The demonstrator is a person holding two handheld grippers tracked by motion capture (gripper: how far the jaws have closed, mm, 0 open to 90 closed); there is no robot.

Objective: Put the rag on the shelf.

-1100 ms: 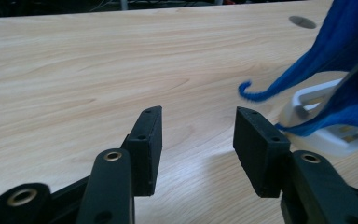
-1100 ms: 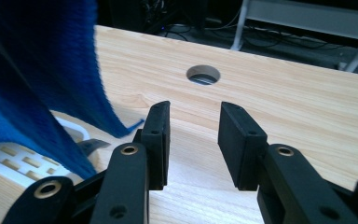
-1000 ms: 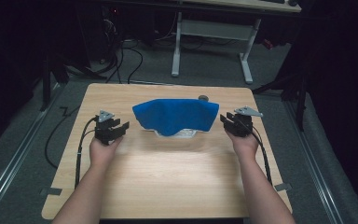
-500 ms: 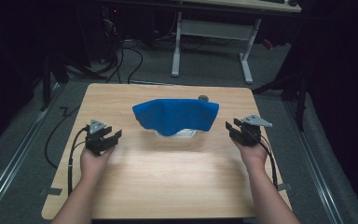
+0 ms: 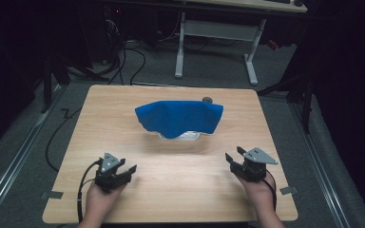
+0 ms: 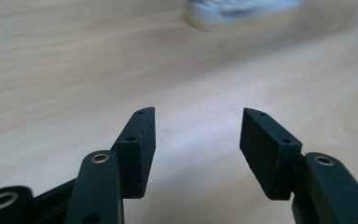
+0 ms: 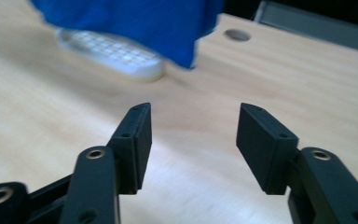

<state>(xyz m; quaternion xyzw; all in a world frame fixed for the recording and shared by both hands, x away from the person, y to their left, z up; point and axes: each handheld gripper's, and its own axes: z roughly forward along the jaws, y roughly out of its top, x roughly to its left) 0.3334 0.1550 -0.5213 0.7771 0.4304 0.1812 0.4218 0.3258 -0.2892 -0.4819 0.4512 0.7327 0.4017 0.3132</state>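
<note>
A blue cloth (image 5: 180, 117) is draped over a white slatted basket (image 5: 180, 136) at the middle of the wooden table (image 5: 171, 185). In the right gripper view the blue cloth (image 7: 135, 21) hangs over the white basket (image 7: 116, 56) ahead and to the left. The basket's rim (image 6: 233, 11) shows at the top of the left gripper view. My left gripper (image 5: 126, 172) is open near the front left edge, with nothing between its jaws. My right gripper (image 5: 233, 156) is open near the front right, also with nothing in it. Both are well short of the basket.
A round cable hole (image 5: 207, 99) sits in the table just behind the cloth, and the same hole (image 7: 237, 34) shows in the right gripper view. A white desk frame (image 5: 214, 33) stands on the floor beyond the table. Cables (image 5: 123, 57) lie on the floor at the back left.
Both grippers have drawn back from beside the cloth-covered basket towards the table's front edge. The cloth and basket have not moved.
</note>
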